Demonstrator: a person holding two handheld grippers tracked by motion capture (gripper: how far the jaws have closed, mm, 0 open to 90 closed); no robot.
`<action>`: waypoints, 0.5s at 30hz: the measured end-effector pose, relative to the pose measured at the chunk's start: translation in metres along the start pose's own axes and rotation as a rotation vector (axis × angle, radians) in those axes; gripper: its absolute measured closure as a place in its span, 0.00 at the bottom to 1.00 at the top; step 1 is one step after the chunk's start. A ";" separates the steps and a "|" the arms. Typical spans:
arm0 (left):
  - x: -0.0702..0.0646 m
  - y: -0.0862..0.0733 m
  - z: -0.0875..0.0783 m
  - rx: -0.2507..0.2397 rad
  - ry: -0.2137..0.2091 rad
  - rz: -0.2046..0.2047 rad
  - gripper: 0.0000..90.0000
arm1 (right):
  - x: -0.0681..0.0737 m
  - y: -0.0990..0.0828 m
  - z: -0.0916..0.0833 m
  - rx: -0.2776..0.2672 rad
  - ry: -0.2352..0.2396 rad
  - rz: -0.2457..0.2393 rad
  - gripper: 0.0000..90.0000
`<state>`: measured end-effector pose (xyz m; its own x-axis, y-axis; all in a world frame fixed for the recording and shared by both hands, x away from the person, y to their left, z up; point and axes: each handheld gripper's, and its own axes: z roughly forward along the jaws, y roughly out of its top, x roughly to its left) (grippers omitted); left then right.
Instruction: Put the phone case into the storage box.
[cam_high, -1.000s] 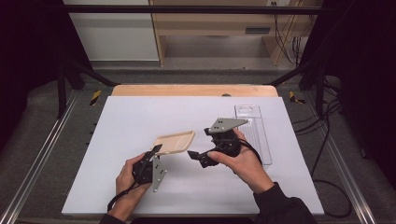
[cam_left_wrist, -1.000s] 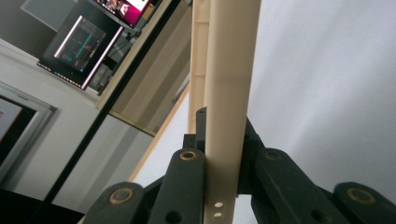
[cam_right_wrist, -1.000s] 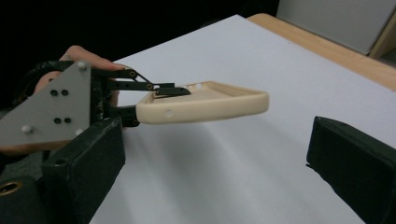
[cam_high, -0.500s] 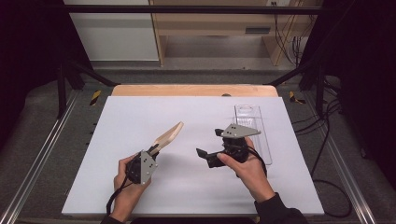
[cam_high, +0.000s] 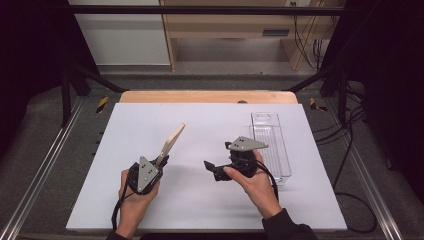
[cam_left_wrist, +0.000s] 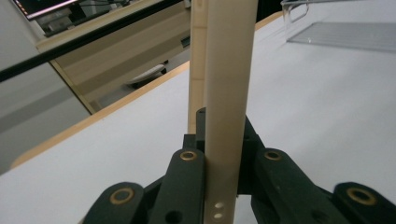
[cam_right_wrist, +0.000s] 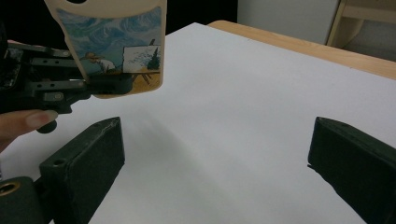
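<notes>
The left gripper (cam_high: 161, 161) has its jaws clamped on the lower edge of a thin cream-coloured board (cam_high: 171, 144), and the board stands up out of them, tilted away toward the far side of the white table (cam_high: 210, 125), clear of the surface. In the left gripper view the board (cam_left_wrist: 229, 93) rises edge-on straight between the two black jaws. Over to the right gripper (cam_high: 210, 167): jaws wide apart, nothing between them, pointing left toward the board from a little way off. Its own view catches the board's (cam_right_wrist: 116, 51) printed face, a painted scene, with the left gripper (cam_right_wrist: 100, 86) pinching its bottom edge. A clear plastic tray (cam_high: 270, 145) lies just beyond the right hand (cam_high: 252, 182).
</notes>
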<state>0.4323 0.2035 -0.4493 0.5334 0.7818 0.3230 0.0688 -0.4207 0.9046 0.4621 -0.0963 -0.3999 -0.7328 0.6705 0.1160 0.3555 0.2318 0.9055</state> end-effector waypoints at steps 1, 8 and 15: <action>0.001 0.000 0.001 0.000 -0.005 -0.013 0.94 | 0.000 0.000 0.002 0.002 0.003 0.003 0.05; 0.004 -0.001 0.002 -0.008 -0.032 -0.072 0.94 | 0.006 -0.001 0.011 0.021 0.004 0.001 0.05; 0.005 0.001 -0.001 -0.022 -0.063 -0.128 0.94 | 0.008 0.000 0.009 -0.016 -0.007 0.017 0.04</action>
<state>0.4342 0.2078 -0.4468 0.5735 0.7976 0.1870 0.1215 -0.3086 0.9434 0.4613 -0.0849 -0.4022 -0.7227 0.6791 0.1285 0.3586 0.2096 0.9097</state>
